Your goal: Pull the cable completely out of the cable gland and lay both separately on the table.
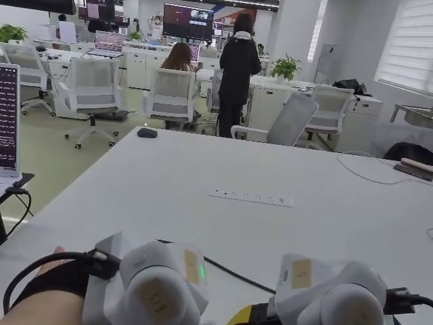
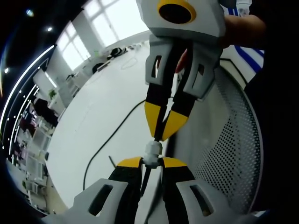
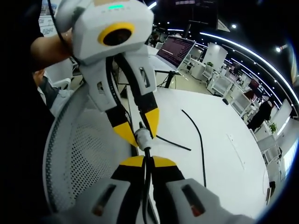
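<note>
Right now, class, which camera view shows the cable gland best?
The left gripper view: the white cable gland sits bright and unblocked at the left tool's tips. The right gripper view has it smaller, partly covered by those tips. The head view sees the tools from behind.

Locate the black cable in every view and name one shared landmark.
Head view: the black cable crosses the white table, bottom centre.
Left gripper view: the cable curves over the table, left of centre.
Right gripper view: the cable lies right of centre.
Shared landmark: the white table.

Matt white table (image 1: 203, 176), white plastic cable gland (image 2: 153, 151)
</note>
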A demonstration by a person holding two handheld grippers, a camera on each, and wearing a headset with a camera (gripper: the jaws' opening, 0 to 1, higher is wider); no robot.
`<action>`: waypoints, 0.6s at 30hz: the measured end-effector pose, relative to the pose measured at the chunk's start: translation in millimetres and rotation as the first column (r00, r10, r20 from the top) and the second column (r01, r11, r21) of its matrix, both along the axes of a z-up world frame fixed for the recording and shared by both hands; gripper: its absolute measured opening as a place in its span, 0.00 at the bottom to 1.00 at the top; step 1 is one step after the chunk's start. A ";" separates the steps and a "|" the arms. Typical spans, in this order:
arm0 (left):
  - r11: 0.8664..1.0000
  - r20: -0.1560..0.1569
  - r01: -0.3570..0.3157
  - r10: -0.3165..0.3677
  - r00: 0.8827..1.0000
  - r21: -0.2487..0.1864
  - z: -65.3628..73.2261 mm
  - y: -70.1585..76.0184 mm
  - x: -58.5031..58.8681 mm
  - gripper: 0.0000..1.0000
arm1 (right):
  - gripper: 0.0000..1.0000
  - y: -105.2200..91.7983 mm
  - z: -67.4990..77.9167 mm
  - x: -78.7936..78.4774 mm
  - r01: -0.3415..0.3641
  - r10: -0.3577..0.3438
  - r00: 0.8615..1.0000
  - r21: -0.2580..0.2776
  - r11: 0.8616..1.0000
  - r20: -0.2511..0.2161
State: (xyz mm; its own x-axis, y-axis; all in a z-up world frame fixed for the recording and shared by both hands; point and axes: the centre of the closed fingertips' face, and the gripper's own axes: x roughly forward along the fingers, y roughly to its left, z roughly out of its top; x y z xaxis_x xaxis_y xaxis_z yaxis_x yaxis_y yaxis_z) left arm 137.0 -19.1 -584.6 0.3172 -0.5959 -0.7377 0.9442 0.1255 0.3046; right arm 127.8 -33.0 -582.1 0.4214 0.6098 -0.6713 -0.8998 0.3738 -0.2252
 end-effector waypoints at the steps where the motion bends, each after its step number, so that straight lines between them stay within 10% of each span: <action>1: 1.000 0.014 0.001 -0.002 1.000 0.017 -1.7 3.0 1.6 0.16 | 0.03 -3.8 -2.3 0.0 0.000 0.001 1.000 -0.025 1.000 0.007; 18: 0.999 0.007 -0.032 0.032 0.999 0.005 -1.7 11.6 4.5 0.16 | 0.03 -32.6 -21.5 1.2 0.028 -0.028 1.000 -0.134 0.991 0.007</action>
State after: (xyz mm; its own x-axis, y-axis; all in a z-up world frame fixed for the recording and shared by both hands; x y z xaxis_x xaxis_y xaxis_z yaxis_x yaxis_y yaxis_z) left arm 141.5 -7.5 -586.3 0.3411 -0.5818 -0.7384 0.9376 0.1539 0.3119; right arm 128.9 -65.6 -603.6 0.4404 0.5021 -0.7443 -0.8882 0.3648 -0.2794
